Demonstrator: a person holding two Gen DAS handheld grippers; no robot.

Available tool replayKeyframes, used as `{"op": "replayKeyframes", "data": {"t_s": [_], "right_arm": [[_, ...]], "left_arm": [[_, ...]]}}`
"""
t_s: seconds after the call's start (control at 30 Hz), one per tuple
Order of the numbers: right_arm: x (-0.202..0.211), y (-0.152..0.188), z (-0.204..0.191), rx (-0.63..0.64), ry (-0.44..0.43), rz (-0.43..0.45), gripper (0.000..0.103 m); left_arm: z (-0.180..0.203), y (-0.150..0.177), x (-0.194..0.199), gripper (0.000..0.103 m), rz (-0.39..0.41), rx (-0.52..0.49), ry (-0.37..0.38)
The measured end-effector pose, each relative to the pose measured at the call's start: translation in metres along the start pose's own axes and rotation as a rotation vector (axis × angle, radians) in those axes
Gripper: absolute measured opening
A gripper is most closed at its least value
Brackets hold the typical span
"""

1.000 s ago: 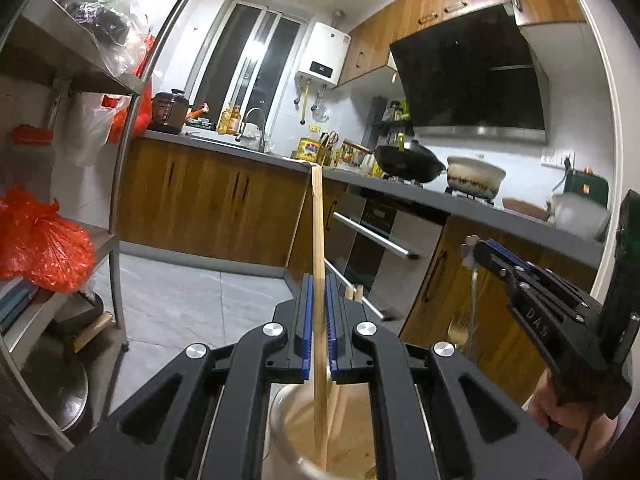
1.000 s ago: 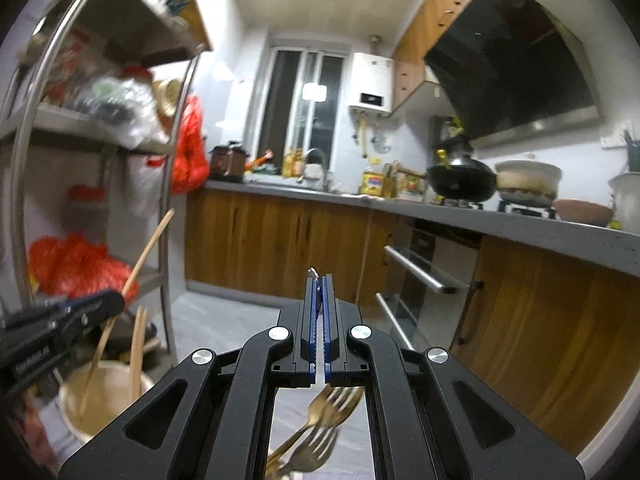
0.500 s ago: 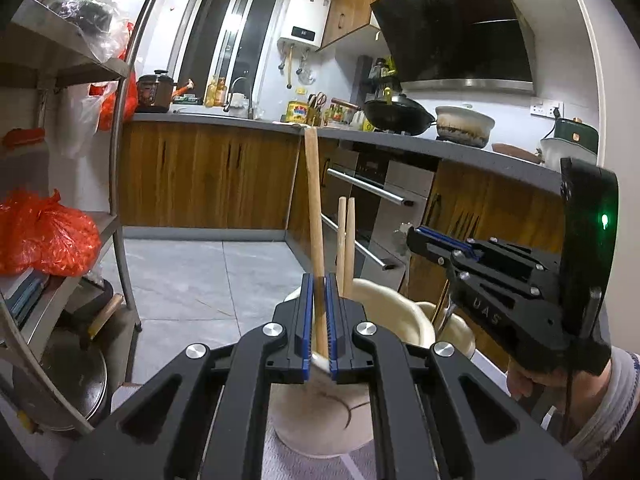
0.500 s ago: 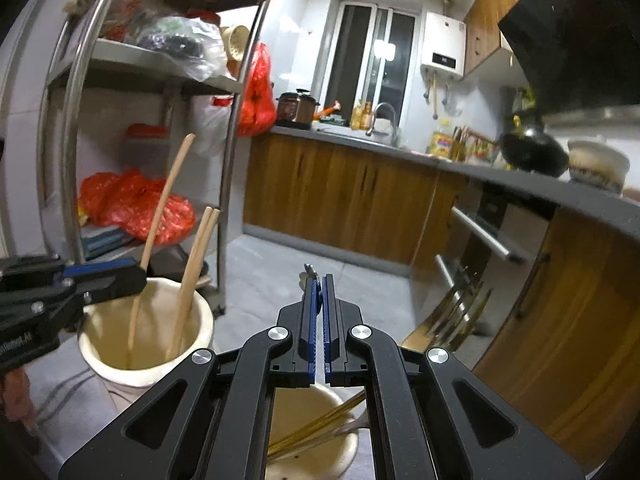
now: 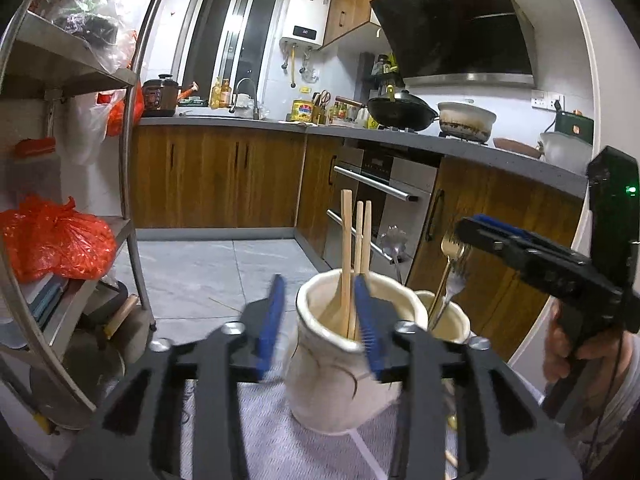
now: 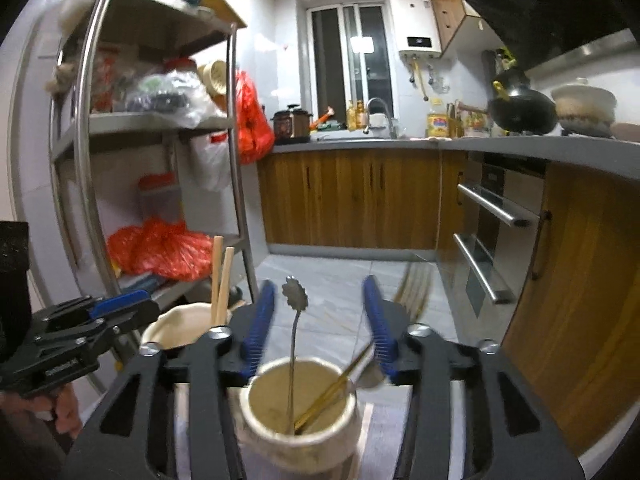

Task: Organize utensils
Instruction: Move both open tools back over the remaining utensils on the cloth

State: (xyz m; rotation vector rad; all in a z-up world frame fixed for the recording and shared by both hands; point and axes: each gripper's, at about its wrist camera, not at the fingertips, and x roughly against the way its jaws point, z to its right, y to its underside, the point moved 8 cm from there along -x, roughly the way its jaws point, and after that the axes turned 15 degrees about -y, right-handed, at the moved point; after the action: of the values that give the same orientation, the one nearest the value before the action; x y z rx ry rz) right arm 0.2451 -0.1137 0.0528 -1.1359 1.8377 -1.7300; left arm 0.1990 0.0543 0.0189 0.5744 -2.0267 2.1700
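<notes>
While both the left gripper (image 5: 318, 316) and right gripper (image 6: 320, 322) gape apart over cream utensil crocks (image 5: 340, 364) at lower centre, no writing reads clearly amid the wood-cabinet kitchen (image 5: 216, 176).

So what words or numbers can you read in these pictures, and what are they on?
No text reads for sure.
Water heater: its dark display shows two pale characters, too small to read.
Left gripper: a white stamp on its body, blurred.
Yellow tin on the counter: a colourful label, too small.
Right gripper: no lettering shows.
</notes>
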Motion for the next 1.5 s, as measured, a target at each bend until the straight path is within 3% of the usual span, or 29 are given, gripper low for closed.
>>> {"op": "replayKeyframes", "data": {"t_s": [0.07, 0.13, 0.2, 0.23, 0.5, 0.87, 1.5], "right_arm": [[0.011, 0.003, 0.001, -0.018, 0.005, 0.010, 0.076], [0.022, 0.007, 0.001, -0.037, 0.007, 0.013, 0.091], [0.030, 0.009, 0.001, -0.052, 0.010, 0.013, 0.096], [0.034, 0.011, 0.001, -0.060, 0.014, 0.012, 0.097], [0.070, 0.029, 0.002, -0.084, 0.076, -0.005, 0.098], [0.093, 0.070, 0.003, -0.083, 0.130, -0.110, 0.098], [0.097, 0.116, 0.013, -0.097, 0.192, -0.263, 0.098]], "left_arm": [[-0.001, 0.001, 0.006, 0.056, -0.001, -0.014, -0.015], [-0.002, 0.002, 0.013, 0.078, 0.003, -0.024, -0.033], [-0.004, 0.003, 0.020, 0.095, 0.012, -0.030, -0.055], [-0.005, 0.002, 0.025, 0.098, 0.019, -0.032, -0.069], [-0.008, 0.006, 0.055, 0.098, 0.008, -0.029, -0.089], [0.003, 0.031, 0.083, 0.098, -0.060, -0.059, -0.055], [0.045, 0.104, 0.077, 0.097, -0.227, -0.233, -0.065]]}}
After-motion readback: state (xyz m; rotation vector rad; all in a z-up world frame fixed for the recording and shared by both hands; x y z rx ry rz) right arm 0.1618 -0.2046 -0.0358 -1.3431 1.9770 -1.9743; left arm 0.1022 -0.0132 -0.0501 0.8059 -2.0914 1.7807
